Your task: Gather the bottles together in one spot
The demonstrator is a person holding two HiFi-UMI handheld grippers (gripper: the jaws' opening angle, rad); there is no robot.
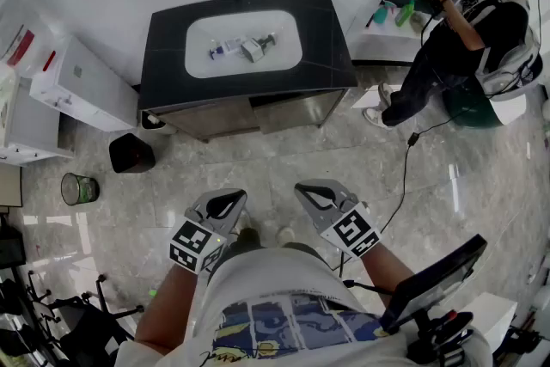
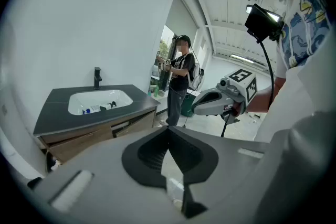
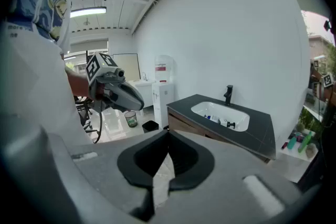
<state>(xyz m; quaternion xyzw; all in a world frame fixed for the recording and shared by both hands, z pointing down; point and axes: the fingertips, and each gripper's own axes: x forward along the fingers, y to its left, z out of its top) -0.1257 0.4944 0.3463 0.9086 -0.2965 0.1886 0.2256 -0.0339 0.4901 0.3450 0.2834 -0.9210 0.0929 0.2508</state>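
Observation:
Several small bottles lie in the white basin of a black-topped vanity against the far wall. They also show as small shapes in the left gripper view and the right gripper view. My left gripper and right gripper are held low in front of my body, over the marble floor and well short of the vanity. Both are shut with nothing between the jaws. Each gripper sees the other: the right gripper, the left gripper.
A person stands at the right by a shelf with green and teal bottles. A black bin and a mesh bin stand left of the vanity. White cabinets line the left wall. A cable trails on the floor.

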